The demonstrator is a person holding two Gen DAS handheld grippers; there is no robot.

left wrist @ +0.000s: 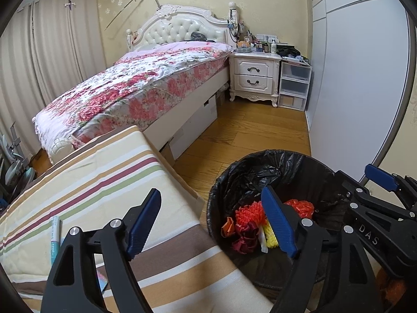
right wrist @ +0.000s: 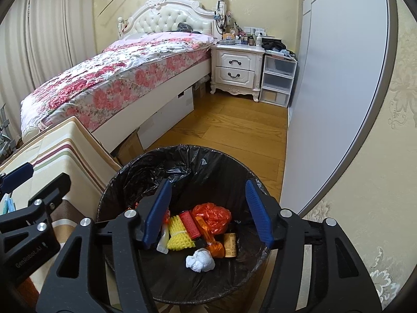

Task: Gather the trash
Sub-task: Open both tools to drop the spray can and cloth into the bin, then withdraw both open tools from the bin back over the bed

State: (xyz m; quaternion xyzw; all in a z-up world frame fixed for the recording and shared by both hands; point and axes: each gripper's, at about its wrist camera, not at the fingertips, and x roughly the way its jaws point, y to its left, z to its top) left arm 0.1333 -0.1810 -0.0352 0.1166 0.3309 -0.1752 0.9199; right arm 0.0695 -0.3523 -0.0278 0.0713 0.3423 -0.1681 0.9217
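A round bin lined with a black bag point(left wrist: 260, 157) point(right wrist: 182, 149) stands on the wooden floor. Inside it lie a yellow foam net point(right wrist: 179, 234), a red roller point(right wrist: 190, 224), an orange plastic bag point(right wrist: 212, 215), a crumpled white tissue point(right wrist: 200, 259) and a small brown bottle point(right wrist: 230, 244). My right gripper point(right wrist: 208, 186) hangs over the bin's mouth, open, with nothing between its fingers. My left gripper point(left wrist: 209, 195) is open and empty too, spanning the bin's left rim and the striped cloth point(left wrist: 104, 182). A light blue-and-white tube point(left wrist: 55, 234) lies on that cloth, left of my left gripper.
A bed with a floral cover point(left wrist: 135, 88) fills the left and back. Cardboard boxes point(right wrist: 166, 120) sit under it. A white nightstand point(left wrist: 254, 77) and plastic drawers point(left wrist: 294, 86) stand at the back, a pale wardrobe point(left wrist: 351, 91) on the right. Wooden floor point(left wrist: 247, 130) lies between.
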